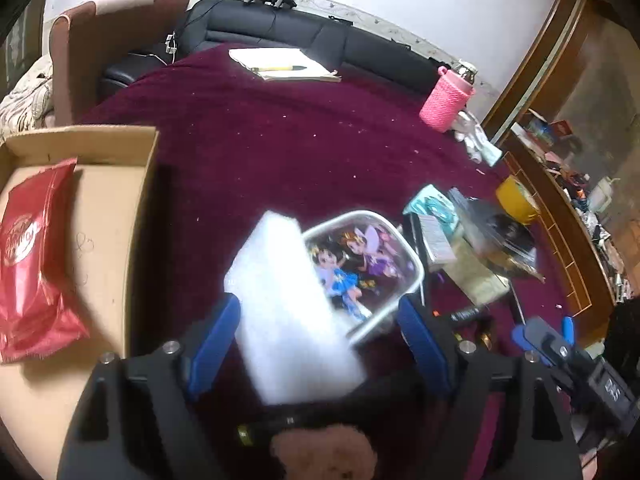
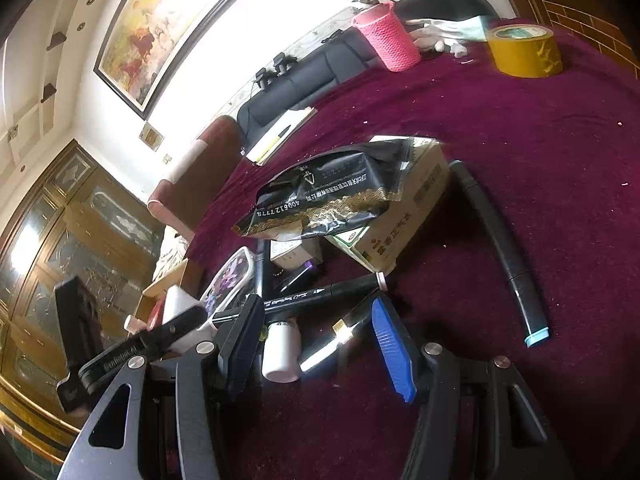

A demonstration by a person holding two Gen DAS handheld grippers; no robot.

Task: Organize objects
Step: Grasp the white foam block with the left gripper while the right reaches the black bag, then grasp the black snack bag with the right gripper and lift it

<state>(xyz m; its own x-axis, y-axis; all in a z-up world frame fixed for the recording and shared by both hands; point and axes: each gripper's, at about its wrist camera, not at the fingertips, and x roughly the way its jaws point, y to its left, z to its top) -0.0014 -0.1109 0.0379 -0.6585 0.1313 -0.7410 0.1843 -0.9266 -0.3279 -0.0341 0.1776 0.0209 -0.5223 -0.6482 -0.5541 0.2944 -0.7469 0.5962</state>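
Note:
A blurred white foam block [image 1: 288, 312] stands tilted between the jaws of my left gripper [image 1: 318, 302]. Its left edge is by the left blue pad [image 1: 218, 332]; the right pad [image 1: 418, 332] is clear of it, so the gripper is open. Behind the block lies a cartoon-printed tin [image 1: 360, 256] on the maroon cloth. My right gripper [image 2: 316, 304] is open low over a pile. A small white bottle [image 2: 282, 354] and a shiny black tube [image 2: 332, 340] lie between its fingers, and a black marker [image 2: 320, 296] crosses the tips.
A cardboard box [image 1: 120, 152] holding a red packet [image 1: 32, 256] stands at the left. A black foil packet [image 2: 332, 200] rests on a beige carton [image 2: 412, 216]. Farther off are another marker [image 2: 500, 248], a yellow tape roll [image 2: 524, 52], a pink-sleeved bottle [image 2: 386, 40] and a notebook [image 1: 280, 64].

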